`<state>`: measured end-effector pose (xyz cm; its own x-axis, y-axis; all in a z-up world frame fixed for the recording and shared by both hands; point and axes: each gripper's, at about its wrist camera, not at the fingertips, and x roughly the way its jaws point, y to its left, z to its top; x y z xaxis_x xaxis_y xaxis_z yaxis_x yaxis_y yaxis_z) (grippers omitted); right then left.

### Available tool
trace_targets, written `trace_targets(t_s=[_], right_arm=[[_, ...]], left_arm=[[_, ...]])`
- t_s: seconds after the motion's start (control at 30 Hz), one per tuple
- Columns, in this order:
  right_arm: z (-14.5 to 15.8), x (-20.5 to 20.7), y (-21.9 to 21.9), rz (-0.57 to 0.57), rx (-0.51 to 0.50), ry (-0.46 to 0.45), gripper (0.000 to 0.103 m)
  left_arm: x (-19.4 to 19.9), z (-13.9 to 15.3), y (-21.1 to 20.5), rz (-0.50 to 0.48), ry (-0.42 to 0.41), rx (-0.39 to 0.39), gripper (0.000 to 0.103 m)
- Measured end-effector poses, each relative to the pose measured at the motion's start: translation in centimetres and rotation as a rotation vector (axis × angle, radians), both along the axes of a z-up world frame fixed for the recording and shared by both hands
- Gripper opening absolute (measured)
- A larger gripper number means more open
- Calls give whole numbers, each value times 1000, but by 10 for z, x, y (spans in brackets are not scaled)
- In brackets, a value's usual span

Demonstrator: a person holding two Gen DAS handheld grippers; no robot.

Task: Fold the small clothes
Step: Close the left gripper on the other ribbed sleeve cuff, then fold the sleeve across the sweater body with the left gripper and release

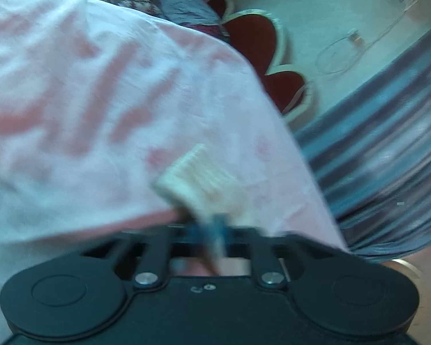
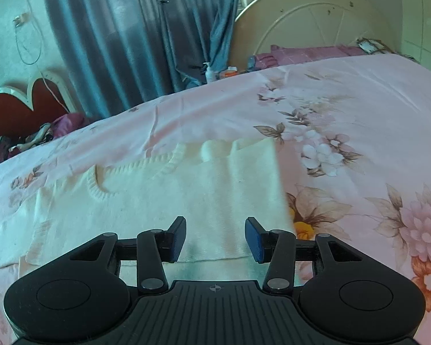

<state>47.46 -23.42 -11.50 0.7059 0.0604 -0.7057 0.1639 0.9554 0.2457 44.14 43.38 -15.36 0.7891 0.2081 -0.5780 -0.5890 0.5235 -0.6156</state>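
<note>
A small cream knitted sweater (image 2: 186, 189) lies flat on the pink floral bedsheet (image 2: 359, 109), its ribbed neckline toward the left. My right gripper (image 2: 215, 237) is open and empty, hovering just above the sweater's near edge, its blue pads (image 2: 254, 240) apart. In the left wrist view, which is blurred, my left gripper (image 1: 215, 224) is shut on a ribbed cream cuff of the sweater (image 1: 195, 175) and holds it up above the pink sheet (image 1: 100, 86).
Blue-grey curtains (image 2: 123, 28) hang beyond the bed's far side. A red heart-shaped cushion (image 2: 23, 103) leans on the wall at left. A cream headboard (image 2: 316, 20) and purple pillows (image 2: 301, 53) are at the back right. Bottles (image 2: 209, 72) stand by the bed.
</note>
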Motion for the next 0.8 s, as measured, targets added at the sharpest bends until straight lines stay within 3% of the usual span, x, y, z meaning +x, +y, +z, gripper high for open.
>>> trace_targets(t_s=[0.13,0.33,0.5,0.8], right_arm=[[4,-5,-1,2,-4,-1,46],[6,-10,-5,-2,8,0,46],[8,-15,-12,-6,15,-8,46],[8,-23,-28,-27,48,-16,46]], left_arm=[[12,15,-12,-47,3,96,3],[32,43,-50,-171,-47,172,3],[57,63,-125,-383,-84,270,3],[100,62,-281,-724,-71,347,3]])
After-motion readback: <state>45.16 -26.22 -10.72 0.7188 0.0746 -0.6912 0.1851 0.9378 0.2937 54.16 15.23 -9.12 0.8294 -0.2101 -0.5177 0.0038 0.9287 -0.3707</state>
